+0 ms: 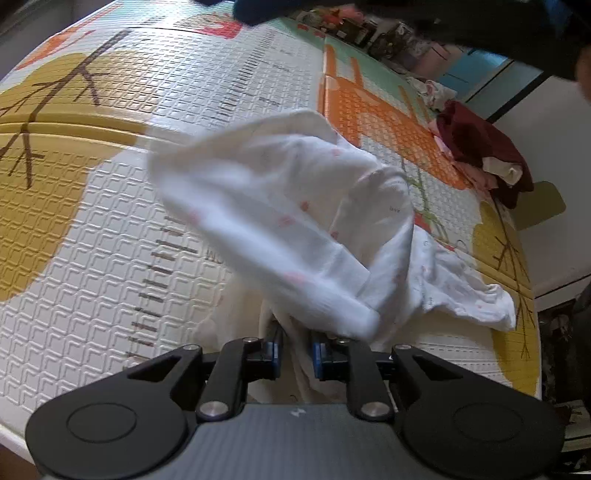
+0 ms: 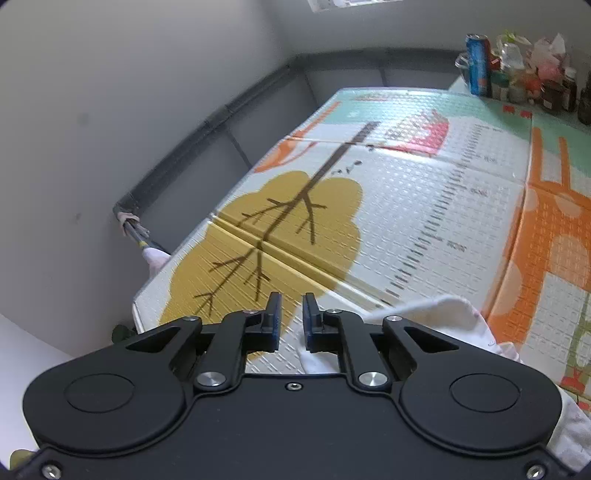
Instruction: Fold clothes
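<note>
A white garment [image 1: 280, 206] with small pink marks is lifted off the play mat [image 1: 92, 240], and part of it trails on the mat to the right. My left gripper [image 1: 297, 332] is shut on a bunched part of it, which hides the fingertips. In the right wrist view the same white garment [image 2: 436, 314] lies under and to the right of my right gripper [image 2: 291, 306]. Its jaws stand slightly apart over the mat [image 2: 406, 206], with only mat showing in the gap.
A pile of dark red and pink clothes [image 1: 480, 147] lies at the mat's right edge. A blue can [image 2: 478, 66] and several jars stand at the far corner. A person's dark sleeve [image 1: 461, 22] crosses the top. A grey rail [image 2: 207, 125] and wall run along the left.
</note>
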The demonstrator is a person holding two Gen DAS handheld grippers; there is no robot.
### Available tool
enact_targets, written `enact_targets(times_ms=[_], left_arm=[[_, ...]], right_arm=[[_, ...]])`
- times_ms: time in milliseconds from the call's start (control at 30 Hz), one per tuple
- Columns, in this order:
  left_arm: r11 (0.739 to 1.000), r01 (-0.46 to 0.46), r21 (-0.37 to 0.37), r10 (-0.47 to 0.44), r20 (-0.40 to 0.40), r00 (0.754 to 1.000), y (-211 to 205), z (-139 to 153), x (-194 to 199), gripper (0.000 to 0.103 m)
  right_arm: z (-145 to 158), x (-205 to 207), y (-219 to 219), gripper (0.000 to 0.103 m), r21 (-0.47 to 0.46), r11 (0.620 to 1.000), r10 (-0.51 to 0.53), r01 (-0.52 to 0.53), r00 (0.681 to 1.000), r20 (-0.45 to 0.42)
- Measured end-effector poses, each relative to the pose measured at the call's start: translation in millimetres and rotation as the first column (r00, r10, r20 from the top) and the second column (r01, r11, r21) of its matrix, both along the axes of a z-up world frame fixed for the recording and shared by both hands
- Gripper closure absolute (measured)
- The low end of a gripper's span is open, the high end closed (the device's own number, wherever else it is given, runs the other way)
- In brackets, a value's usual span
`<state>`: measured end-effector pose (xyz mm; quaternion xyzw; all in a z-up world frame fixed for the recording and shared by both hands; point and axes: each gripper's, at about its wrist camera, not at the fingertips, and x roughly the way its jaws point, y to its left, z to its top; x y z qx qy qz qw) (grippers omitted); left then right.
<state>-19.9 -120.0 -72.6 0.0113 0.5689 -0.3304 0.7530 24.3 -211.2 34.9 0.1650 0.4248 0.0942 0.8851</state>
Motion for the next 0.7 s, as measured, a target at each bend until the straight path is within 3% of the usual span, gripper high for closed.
enact_targets(times_ms=[167, 233, 300, 700], left_arm=[[0.999, -0.008, 0.036, 0.007, 0.033, 0.999, 4, 4, -1, 0.08], [0.999, -0.012, 0.05, 0.009, 0.046, 0.999, 5, 6, -2, 0.067], [0.998, -0.011, 0.062, 0.007, 0.062, 0.998, 6, 9, -3, 0.061], [0.999, 0.03, 0.028, -0.033, 0.137, 0.99, -5, 44, 2, 0.049]], right_arm=[[5, -3, -7, 0.092, -0.019, 0.999, -0.03, 0.03, 1.0, 0.008], [3, -7, -16, 0.092, -0.025, 0.998, -0.056, 0.056, 0.998, -0.001], [2, -12, -27, 0.091, -0.031, 0.996, -0.088, 0.088, 0.996, -0.01], [-11, -56, -107, 0.087, -0.078, 0.957, -0.282, 0.278, 0.958, -0.051]])
